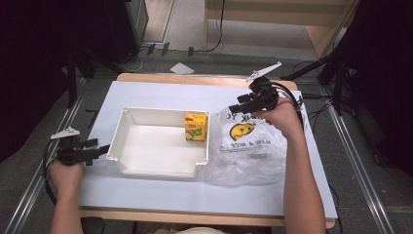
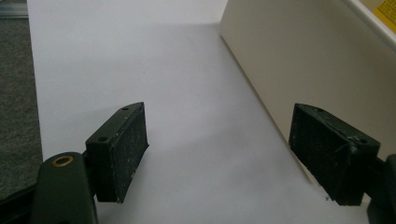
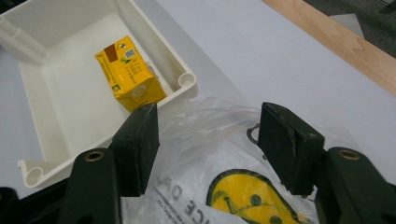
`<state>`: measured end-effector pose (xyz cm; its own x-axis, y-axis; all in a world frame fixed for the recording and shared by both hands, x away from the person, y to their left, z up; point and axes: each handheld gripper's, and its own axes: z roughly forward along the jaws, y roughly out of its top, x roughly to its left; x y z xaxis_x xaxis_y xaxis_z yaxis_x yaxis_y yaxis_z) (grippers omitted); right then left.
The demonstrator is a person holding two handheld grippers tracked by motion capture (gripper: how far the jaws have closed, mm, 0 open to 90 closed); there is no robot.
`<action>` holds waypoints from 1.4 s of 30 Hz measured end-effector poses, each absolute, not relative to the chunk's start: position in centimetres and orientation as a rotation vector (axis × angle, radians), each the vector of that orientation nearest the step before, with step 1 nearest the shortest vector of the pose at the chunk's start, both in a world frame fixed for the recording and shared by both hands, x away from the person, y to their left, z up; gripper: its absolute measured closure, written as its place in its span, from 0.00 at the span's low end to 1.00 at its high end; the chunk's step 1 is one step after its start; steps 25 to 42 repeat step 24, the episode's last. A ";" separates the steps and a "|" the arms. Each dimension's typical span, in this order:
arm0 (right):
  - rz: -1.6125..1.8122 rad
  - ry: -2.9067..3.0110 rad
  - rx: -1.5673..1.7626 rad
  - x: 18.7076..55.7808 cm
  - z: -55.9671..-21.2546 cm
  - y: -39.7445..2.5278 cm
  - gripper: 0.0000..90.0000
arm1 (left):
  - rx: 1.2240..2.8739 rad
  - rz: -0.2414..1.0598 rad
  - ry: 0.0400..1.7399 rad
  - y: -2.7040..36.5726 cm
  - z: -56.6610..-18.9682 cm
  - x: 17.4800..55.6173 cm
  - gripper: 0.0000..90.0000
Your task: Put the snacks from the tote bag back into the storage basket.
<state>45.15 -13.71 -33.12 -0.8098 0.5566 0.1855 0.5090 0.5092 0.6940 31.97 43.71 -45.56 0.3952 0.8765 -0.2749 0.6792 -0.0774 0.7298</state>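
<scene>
While both hands hover:
Left gripper (image 1: 100, 149): jaws spread, beside tray (image 1: 127, 126).
Right gripper (image 1: 234, 108): jaws spread, over bag (image 1: 248, 151).
Carton (image 1: 196, 127): inside tray.

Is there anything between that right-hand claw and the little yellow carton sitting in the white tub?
Yes, the tub's own wall. The yellow carton stands inside the white tub, against its right side, and the open right gripper hovers outside that wall, above the plastic bag. Nothing covers the carton from above.

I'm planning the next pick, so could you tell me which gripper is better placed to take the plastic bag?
The right gripper: it hovers open over the plastic bag. The left gripper sits across the white tray.
</scene>
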 end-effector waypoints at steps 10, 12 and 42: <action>1.184 2.667 1.005 45.8 -33.8 -14.8 0.43 | 1.820 0.297 1.349 43.7 -45.6 32.0 0.23; 1.174 2.671 1.006 46.0 -34.0 -14.9 0.43 | 1.816 0.299 1.351 43.7 -45.6 32.0 0.23; 1.159 2.673 1.036 46.3 -34.3 -15.4 0.43 | 1.816 0.298 1.350 43.7 -45.6 32.0 0.23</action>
